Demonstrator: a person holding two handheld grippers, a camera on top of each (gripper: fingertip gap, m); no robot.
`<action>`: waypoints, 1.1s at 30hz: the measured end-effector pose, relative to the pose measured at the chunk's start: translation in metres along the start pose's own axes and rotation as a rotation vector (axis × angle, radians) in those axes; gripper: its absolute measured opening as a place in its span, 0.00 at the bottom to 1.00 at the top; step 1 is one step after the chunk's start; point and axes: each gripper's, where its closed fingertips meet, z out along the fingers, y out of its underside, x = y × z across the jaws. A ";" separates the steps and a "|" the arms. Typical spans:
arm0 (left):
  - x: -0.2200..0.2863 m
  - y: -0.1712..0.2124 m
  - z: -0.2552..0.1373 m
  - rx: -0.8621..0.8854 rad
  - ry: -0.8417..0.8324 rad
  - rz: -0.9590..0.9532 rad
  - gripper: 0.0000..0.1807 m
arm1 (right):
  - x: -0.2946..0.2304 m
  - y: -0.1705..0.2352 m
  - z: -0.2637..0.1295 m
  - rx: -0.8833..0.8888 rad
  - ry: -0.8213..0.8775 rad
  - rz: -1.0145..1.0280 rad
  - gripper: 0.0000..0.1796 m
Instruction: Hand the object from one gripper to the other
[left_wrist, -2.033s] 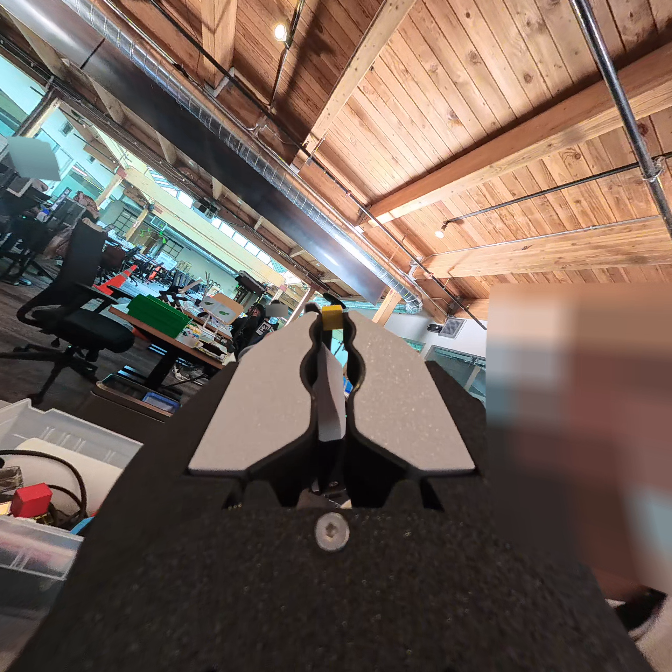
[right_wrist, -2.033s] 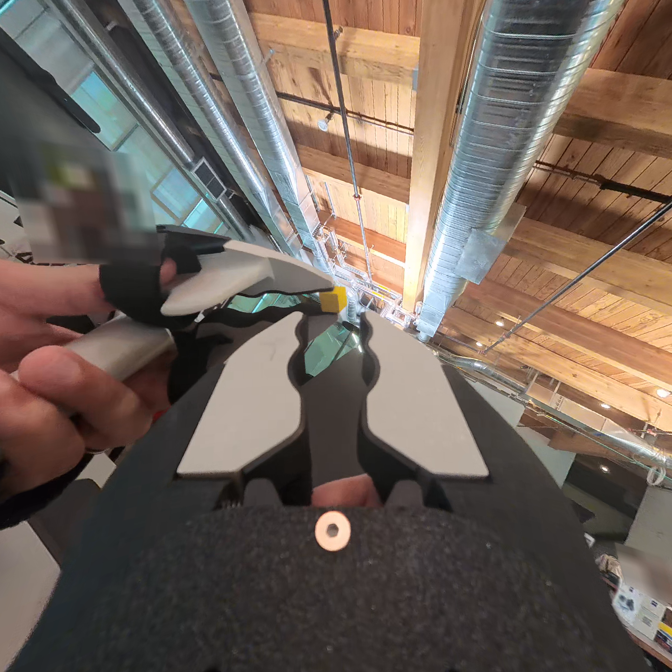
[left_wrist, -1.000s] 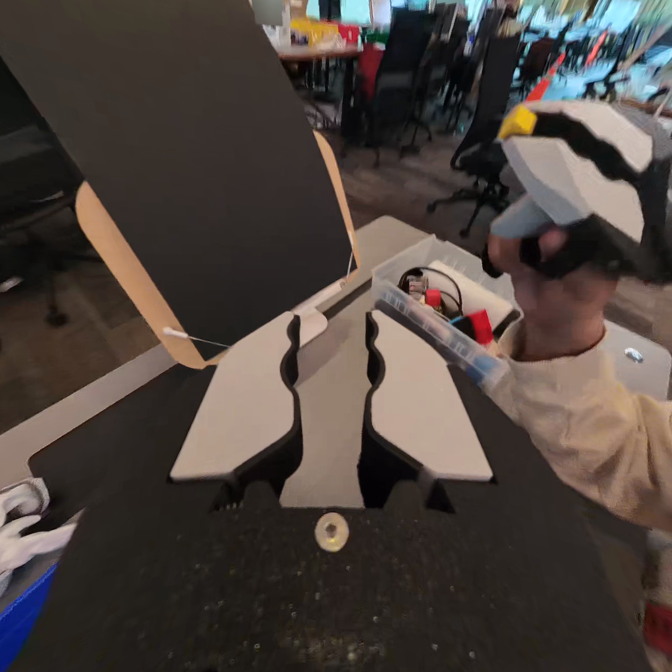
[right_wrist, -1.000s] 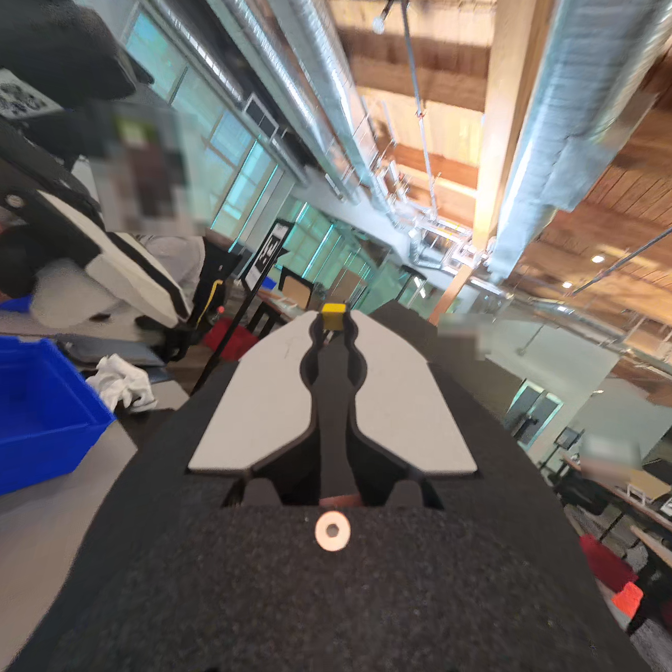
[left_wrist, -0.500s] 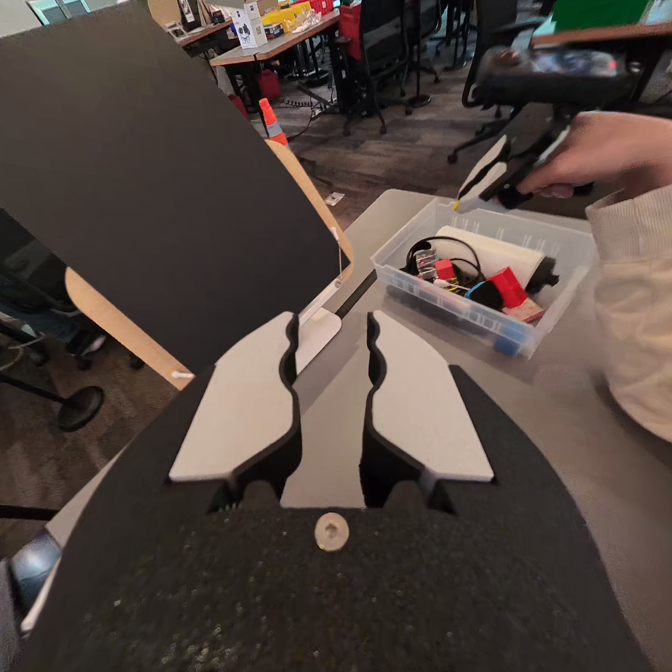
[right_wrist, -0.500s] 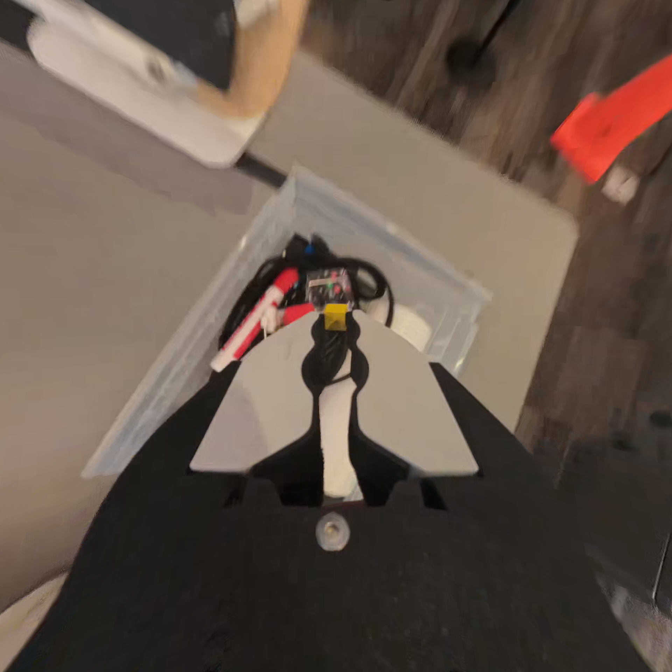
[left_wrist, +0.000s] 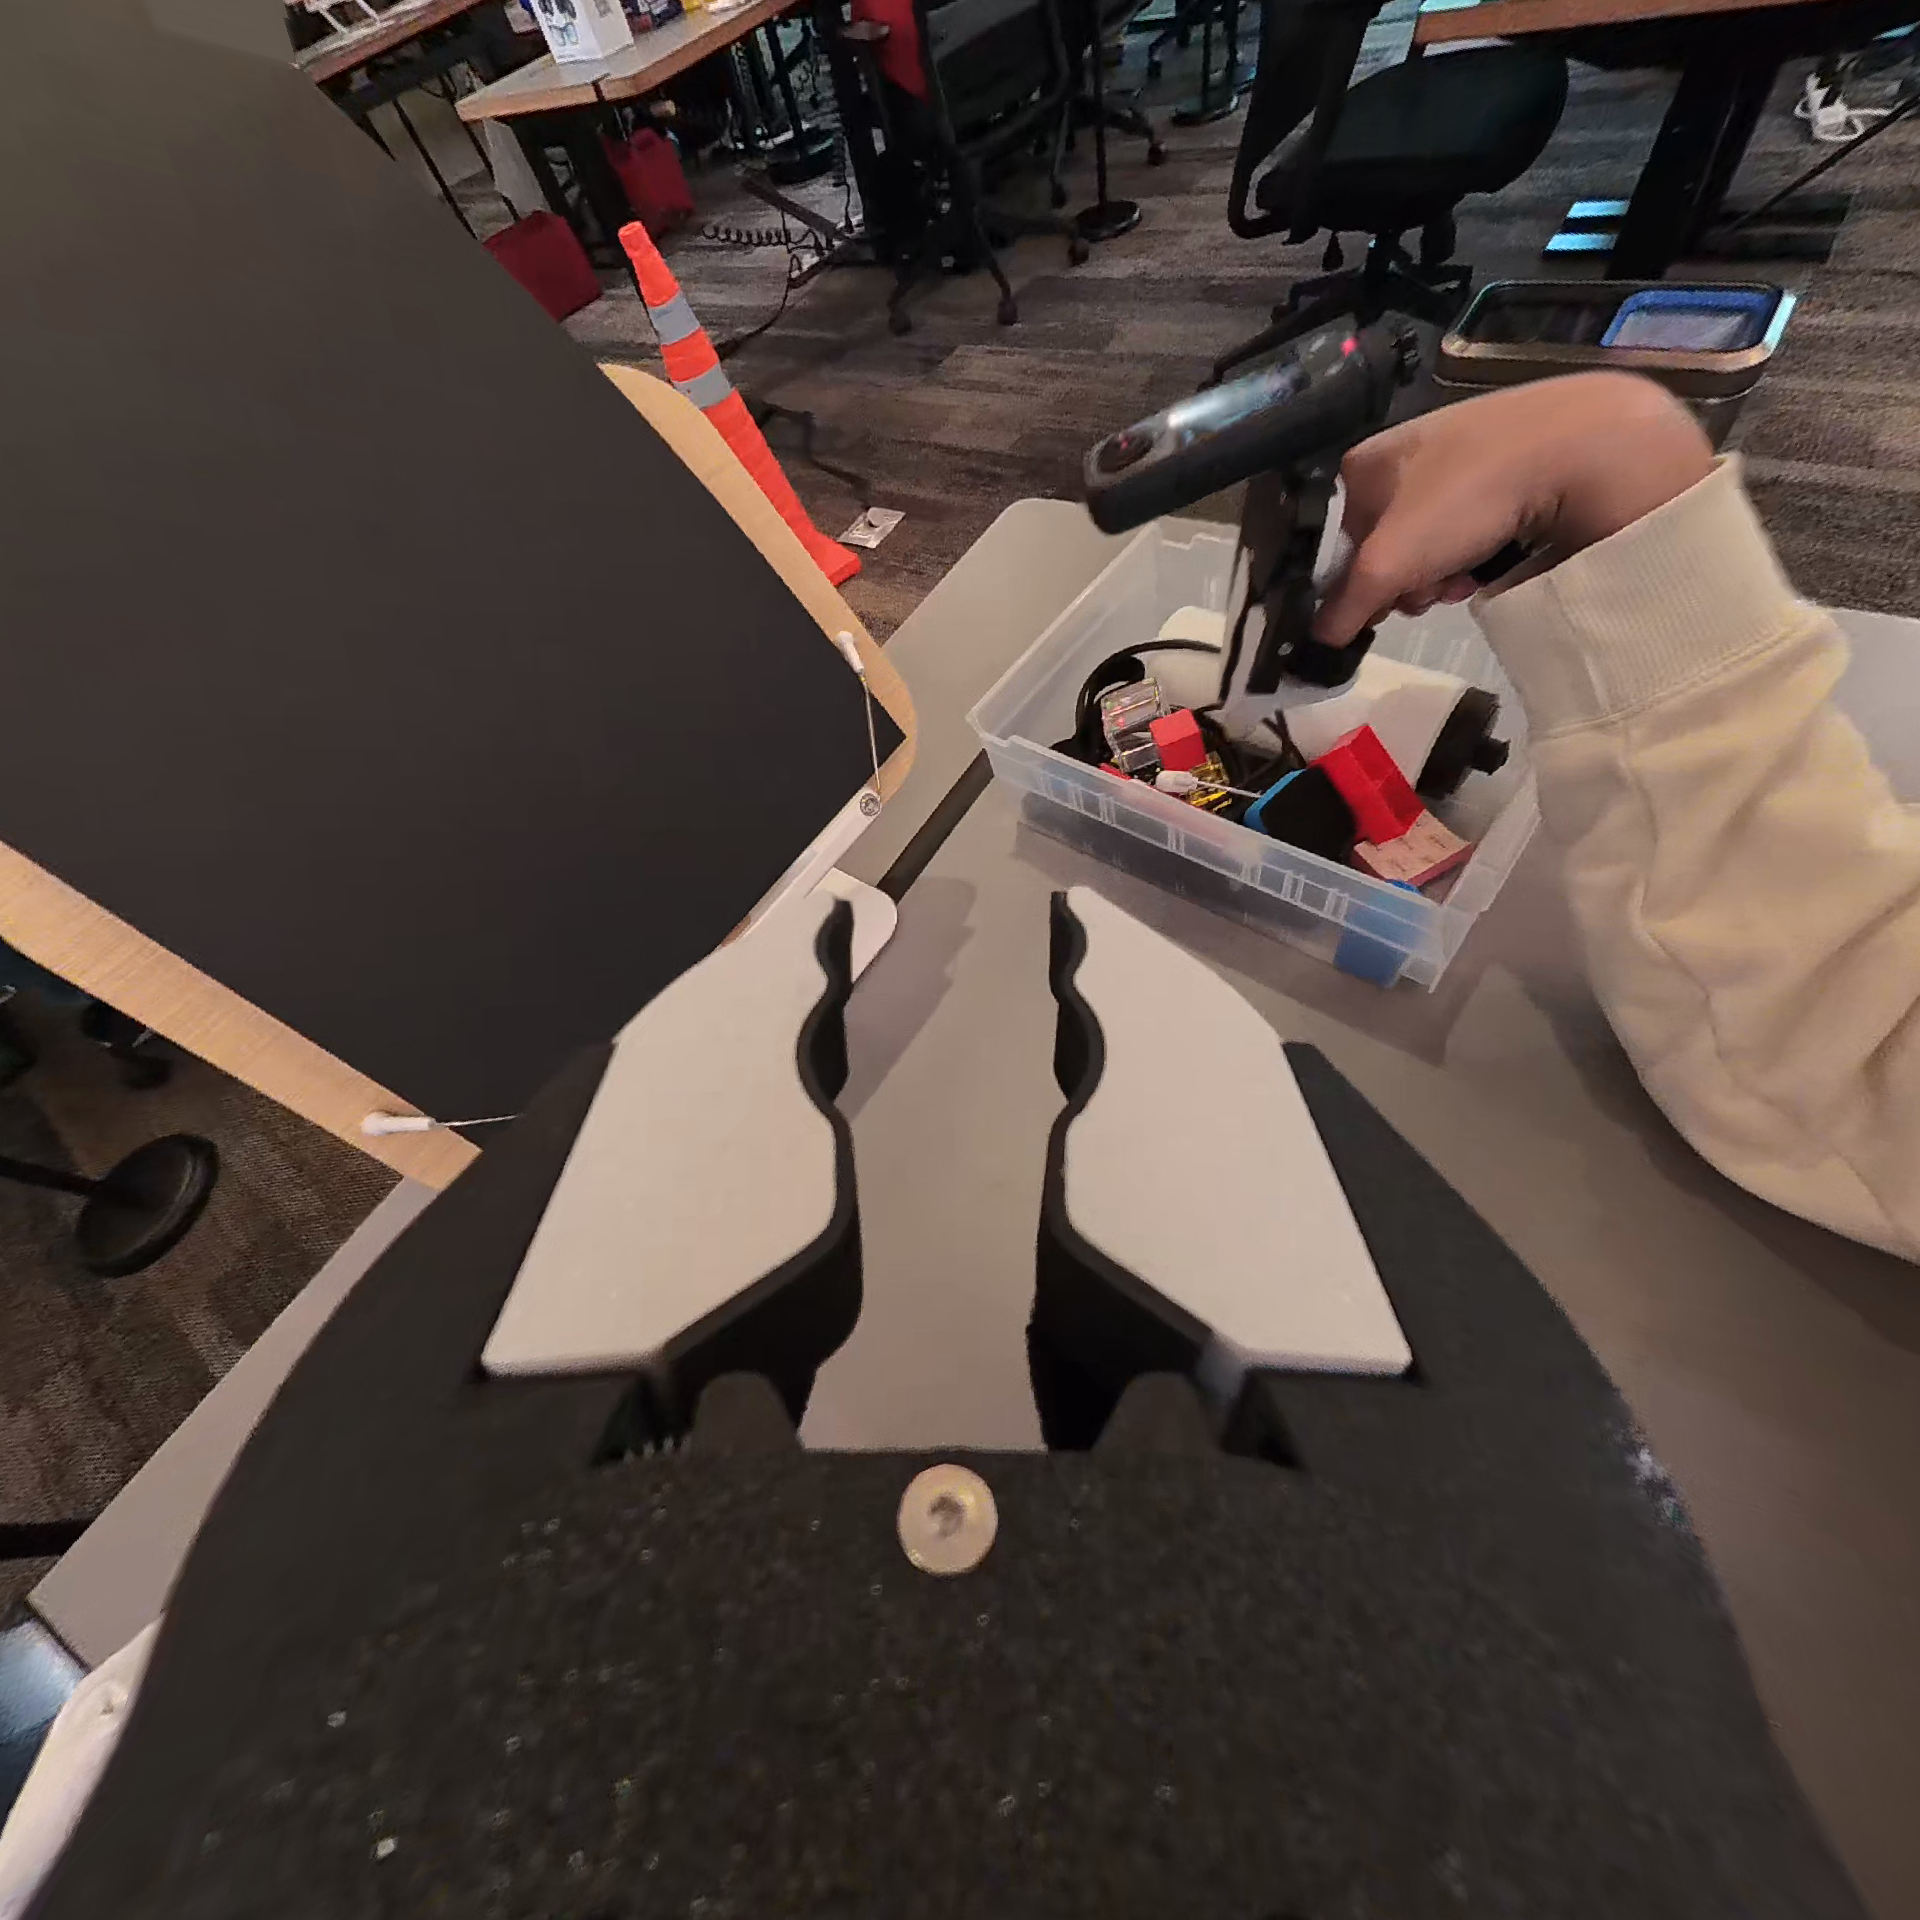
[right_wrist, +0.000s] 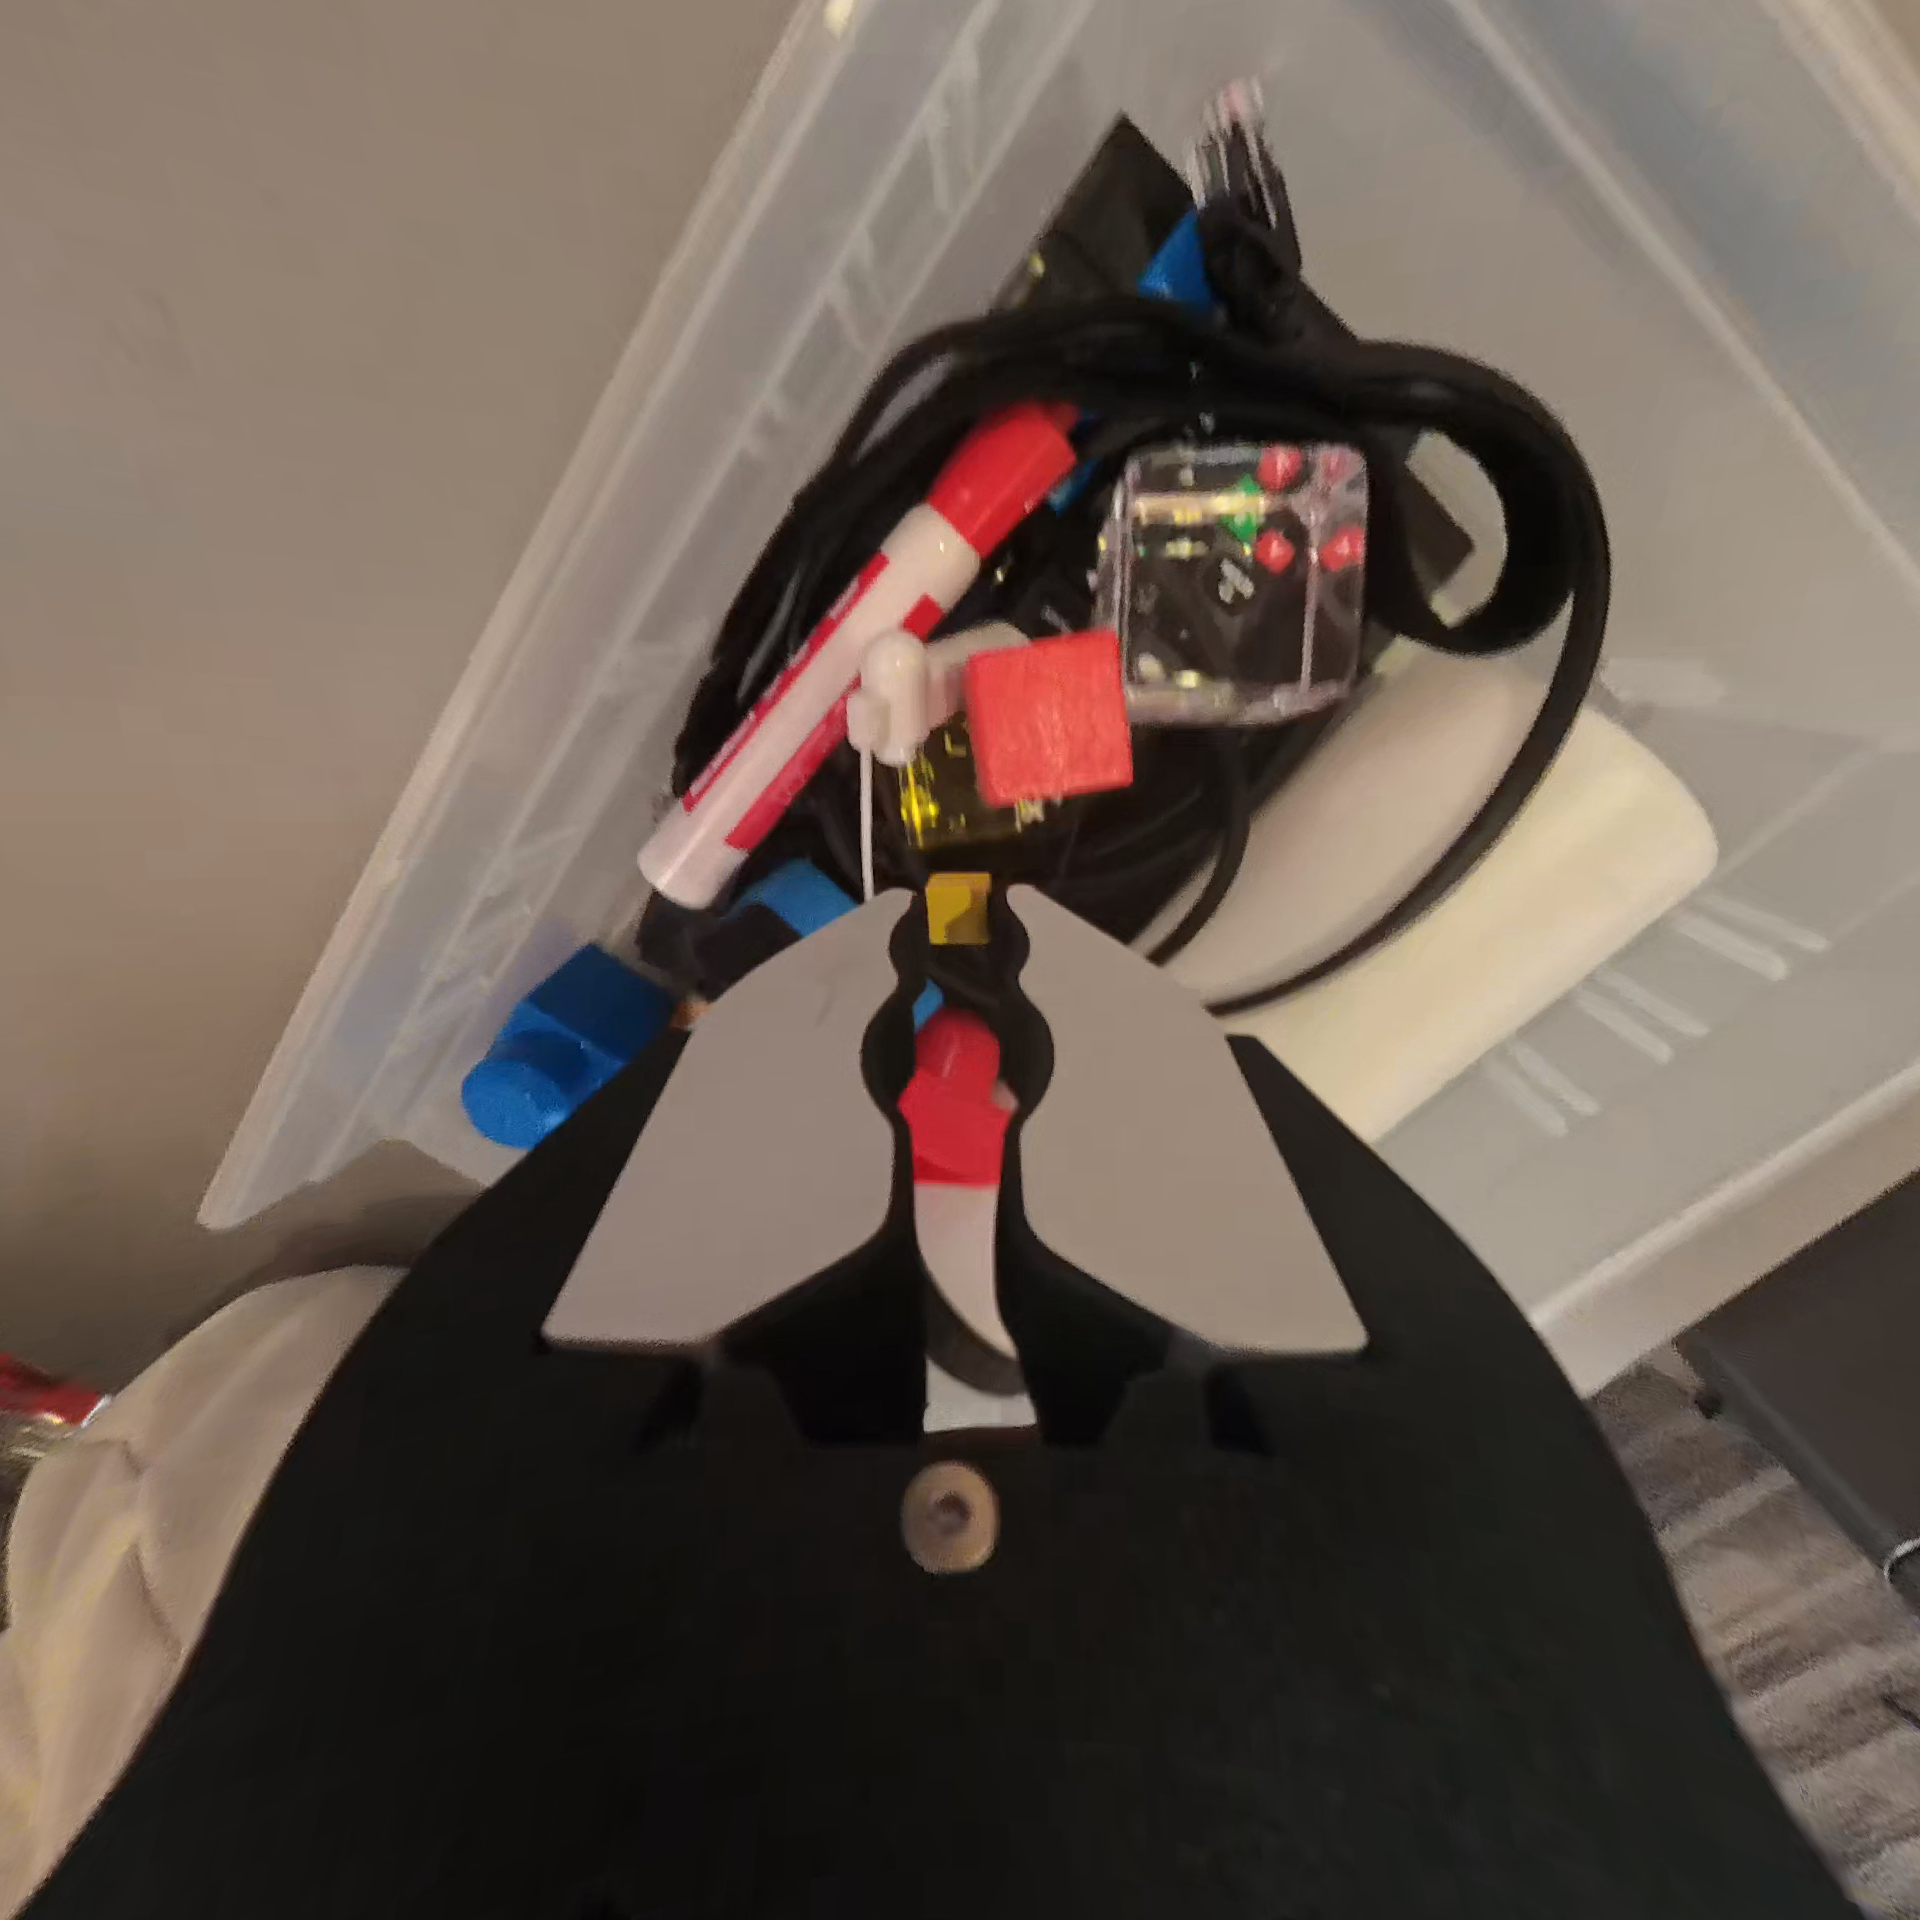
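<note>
Right gripper (right_wrist: 958, 914): I see its fingers clamped on a small yellow block (right_wrist: 958, 908) at the very tips, pointed down into a clear plastic bin (right_wrist: 665, 436).
Left gripper (left_wrist: 945, 925): fingers apart with nothing between them, hovering over the grey counter (left_wrist: 935, 1195) just short of the bin.
Bin contents: a red cube (right_wrist: 1047, 734), a red-and-white marker (right_wrist: 852, 665), a clear cube with coloured bits (right_wrist: 1242, 582), coiled black cable (right_wrist: 1455, 436) and blue pieces (right_wrist: 566, 1044).
Surroundings: a black board (left_wrist: 343, 582) stands at my left; a cream sleeve (left_wrist: 1714, 883) reaches over the bin.
</note>
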 end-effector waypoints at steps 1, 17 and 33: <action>0.000 0.001 0.000 -0.005 -0.005 0.010 0.20 | 0.002 0.005 -0.006 0.003 0.016 0.013 0.06; 0.011 0.003 0.014 -0.019 0.009 -0.014 0.21 | 0.017 0.009 0.035 -0.081 -0.045 0.006 0.11; 0.038 0.173 -0.057 0.032 -0.305 -0.488 0.20 | -0.041 0.026 -0.055 0.742 0.444 0.144 0.27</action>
